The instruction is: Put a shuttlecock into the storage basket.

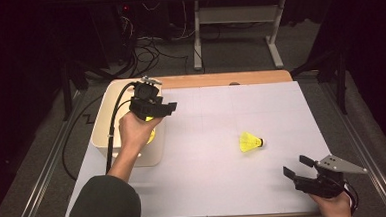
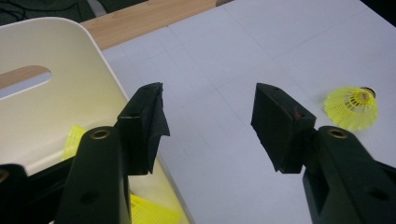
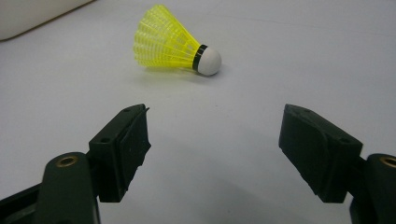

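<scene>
Right gripper (image 3: 212, 149) fingers (image 3: 122, 144) spread wide, nothing between; rests at lower right of high view. Left gripper (image 2: 208, 126) likewise wide open, empty, hovers at right rim of cream bin (image 1: 99, 124), left of high view. Shuttlecock (image 1: 250, 141) lies on white table sheet (image 1: 224, 177), right of centre, on its side. Long axis roughly left-right in high view: yellow skirt left, cork right. From right fingers: ahead, slightly left. Right hand looks nearer. Yellow shuttlecocks in bin (image 2: 152, 212) already.

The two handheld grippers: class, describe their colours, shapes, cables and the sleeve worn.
Both grippers, left gripper and right gripper, are black with two blocky jaws and brass-coloured pivot rivets. A black cable trails from the left; a grey three-cornered plate tops the right. The left arm wears a dark green sleeve.
</scene>
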Demonstrator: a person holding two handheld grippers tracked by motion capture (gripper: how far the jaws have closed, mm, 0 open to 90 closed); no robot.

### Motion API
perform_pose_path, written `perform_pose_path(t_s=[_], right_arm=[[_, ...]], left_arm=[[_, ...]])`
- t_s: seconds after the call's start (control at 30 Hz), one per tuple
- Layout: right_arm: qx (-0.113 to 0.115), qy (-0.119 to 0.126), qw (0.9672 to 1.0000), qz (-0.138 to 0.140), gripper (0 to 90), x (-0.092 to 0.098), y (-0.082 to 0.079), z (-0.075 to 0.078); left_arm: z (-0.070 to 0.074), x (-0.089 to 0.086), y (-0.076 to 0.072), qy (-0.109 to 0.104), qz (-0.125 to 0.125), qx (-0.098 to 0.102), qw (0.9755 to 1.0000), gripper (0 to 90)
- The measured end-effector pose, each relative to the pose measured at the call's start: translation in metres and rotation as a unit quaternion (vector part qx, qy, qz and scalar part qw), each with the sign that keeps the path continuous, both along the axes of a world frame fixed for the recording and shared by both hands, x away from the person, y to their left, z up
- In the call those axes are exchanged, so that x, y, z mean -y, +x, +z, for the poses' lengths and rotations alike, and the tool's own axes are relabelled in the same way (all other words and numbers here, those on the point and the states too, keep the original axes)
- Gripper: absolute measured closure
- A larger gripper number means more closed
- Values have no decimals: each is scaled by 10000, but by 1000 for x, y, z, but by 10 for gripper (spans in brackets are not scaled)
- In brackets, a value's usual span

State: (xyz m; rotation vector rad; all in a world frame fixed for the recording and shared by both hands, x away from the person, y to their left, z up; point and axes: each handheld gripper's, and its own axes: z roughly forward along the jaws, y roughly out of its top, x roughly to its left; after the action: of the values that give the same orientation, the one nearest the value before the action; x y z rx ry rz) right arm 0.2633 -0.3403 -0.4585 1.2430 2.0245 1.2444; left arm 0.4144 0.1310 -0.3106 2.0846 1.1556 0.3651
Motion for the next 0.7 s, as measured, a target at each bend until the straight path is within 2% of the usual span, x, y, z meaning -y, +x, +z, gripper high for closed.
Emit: perform_pose_path(t_s=[0.17, 0.4, 0.7], right_arm=[[4, 0, 10000, 4, 248, 0, 0, 0], [10, 1, 10000, 7, 248, 0, 0, 0], [2, 4, 10000, 4, 248, 0, 0, 0]], left_arm=[[0, 3, -2, -65, -40, 8, 10000, 443], [-1, 8, -5, 8, -99, 12, 9999, 438], [-2, 17, -10, -28, -232, 21, 9997, 434]])
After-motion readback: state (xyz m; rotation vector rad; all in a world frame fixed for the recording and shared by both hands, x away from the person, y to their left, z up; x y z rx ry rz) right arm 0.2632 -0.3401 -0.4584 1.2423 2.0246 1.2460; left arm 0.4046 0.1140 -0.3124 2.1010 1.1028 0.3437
